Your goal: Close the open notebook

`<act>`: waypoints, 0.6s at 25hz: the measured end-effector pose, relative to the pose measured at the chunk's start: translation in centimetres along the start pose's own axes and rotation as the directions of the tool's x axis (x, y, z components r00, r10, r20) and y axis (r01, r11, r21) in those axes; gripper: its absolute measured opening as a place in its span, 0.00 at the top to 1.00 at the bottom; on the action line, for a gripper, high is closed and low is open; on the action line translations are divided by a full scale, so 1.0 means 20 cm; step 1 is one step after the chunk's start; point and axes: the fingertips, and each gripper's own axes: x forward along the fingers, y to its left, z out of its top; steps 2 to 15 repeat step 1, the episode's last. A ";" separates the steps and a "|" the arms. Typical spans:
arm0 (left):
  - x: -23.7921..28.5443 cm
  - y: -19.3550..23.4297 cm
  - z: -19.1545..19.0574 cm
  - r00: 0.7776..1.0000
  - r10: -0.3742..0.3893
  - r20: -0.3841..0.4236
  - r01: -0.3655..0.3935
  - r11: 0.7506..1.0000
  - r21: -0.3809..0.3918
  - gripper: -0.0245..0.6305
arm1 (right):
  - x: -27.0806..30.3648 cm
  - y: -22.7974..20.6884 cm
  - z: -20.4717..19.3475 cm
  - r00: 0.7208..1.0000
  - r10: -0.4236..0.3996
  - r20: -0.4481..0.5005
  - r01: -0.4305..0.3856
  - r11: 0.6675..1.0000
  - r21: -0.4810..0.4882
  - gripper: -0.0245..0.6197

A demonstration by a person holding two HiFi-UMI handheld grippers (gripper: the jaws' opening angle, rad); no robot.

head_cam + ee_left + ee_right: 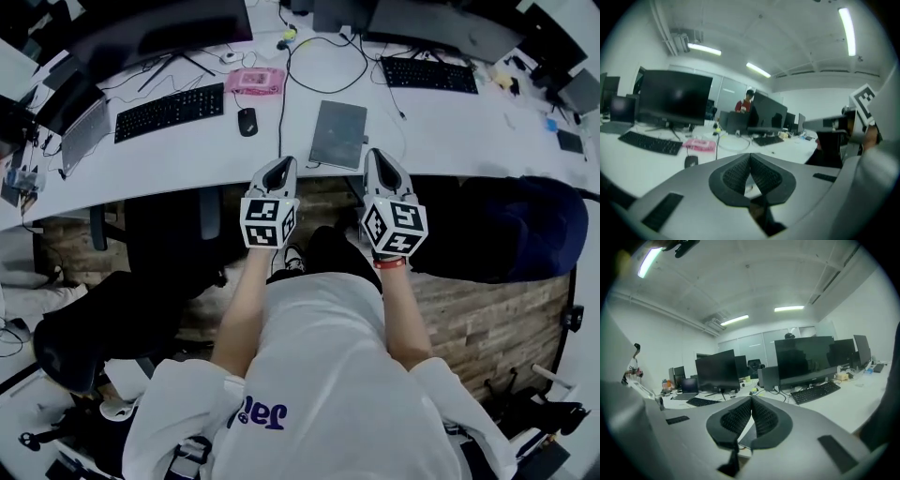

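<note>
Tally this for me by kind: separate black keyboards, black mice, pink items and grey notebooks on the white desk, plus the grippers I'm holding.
Black keyboards: 2
Black mouse: 1
Pink item: 1
Grey notebook: 1
Grippers: 2
Total: 7

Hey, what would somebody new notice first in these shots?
The eye goes first to the left tool and right tool, patterned with black-and-white squares. They are held side by side at the near edge of the white desk, each with its jaws together and nothing in them. Just ahead, between their tips, a grey notebook lies flat and shut, with a pink object further back to its left.
</note>
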 end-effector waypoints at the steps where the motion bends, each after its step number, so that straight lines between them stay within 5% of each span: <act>1: 0.06 0.01 -0.10 0.999 -0.010 -0.052 0.009 1.000 -0.016 0.93 | 0.03 -0.02 -0.02 1.000 0.005 -0.007 -0.005 1.000 -0.002 0.94; 15: 0.06 0.01 -0.10 0.999 -0.010 -0.052 0.009 1.000 -0.016 0.93 | 0.03 -0.02 -0.02 1.000 0.005 -0.007 -0.005 1.000 -0.002 0.94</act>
